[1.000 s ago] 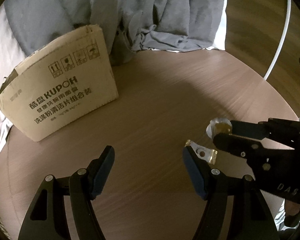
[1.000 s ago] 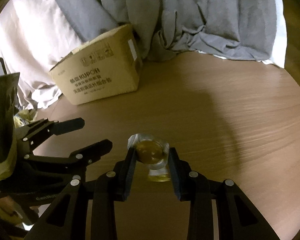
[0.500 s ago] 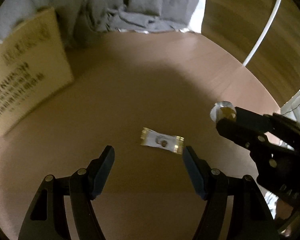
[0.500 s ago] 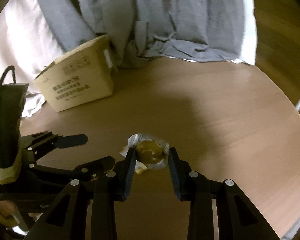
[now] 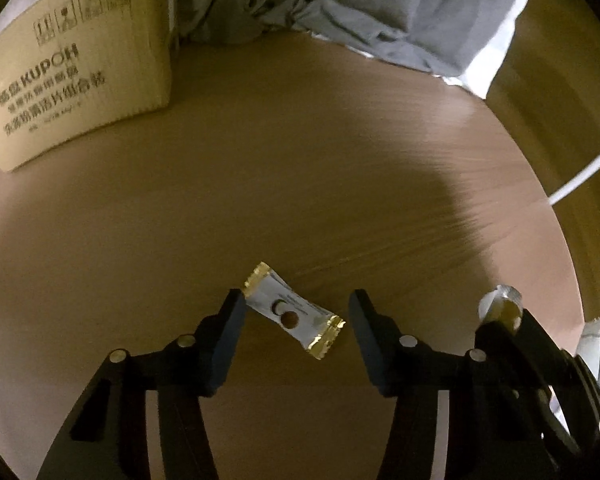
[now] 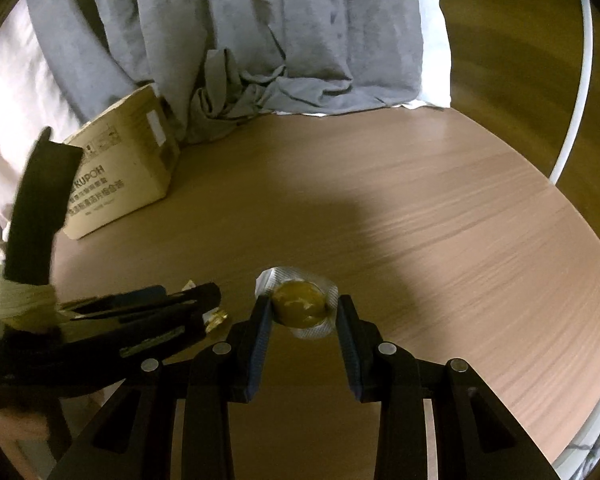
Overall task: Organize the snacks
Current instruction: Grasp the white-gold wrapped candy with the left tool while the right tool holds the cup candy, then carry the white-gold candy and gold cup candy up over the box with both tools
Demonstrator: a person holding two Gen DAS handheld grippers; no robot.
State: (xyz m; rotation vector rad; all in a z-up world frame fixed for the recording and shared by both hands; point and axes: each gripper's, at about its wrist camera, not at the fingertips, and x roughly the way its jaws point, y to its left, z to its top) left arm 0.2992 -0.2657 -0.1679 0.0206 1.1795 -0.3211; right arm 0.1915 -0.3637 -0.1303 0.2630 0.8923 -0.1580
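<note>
Straddling a sachet (image 5: 294, 316) unclenched, the closing left tool (image 5: 296, 314); right tool (image 6: 302, 312) pinches a jelly cup (image 6: 300, 304).

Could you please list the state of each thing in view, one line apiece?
Left claw: open, jaws just closing, astride the white sachet.
White sachet: flat on the table, one end touching the left finger, not gripped.
Right claw: shut on the jelly cup.
Jelly cup: sealed, held clear of the table.
Cardboard box: standing on the table, top out of view.
</note>
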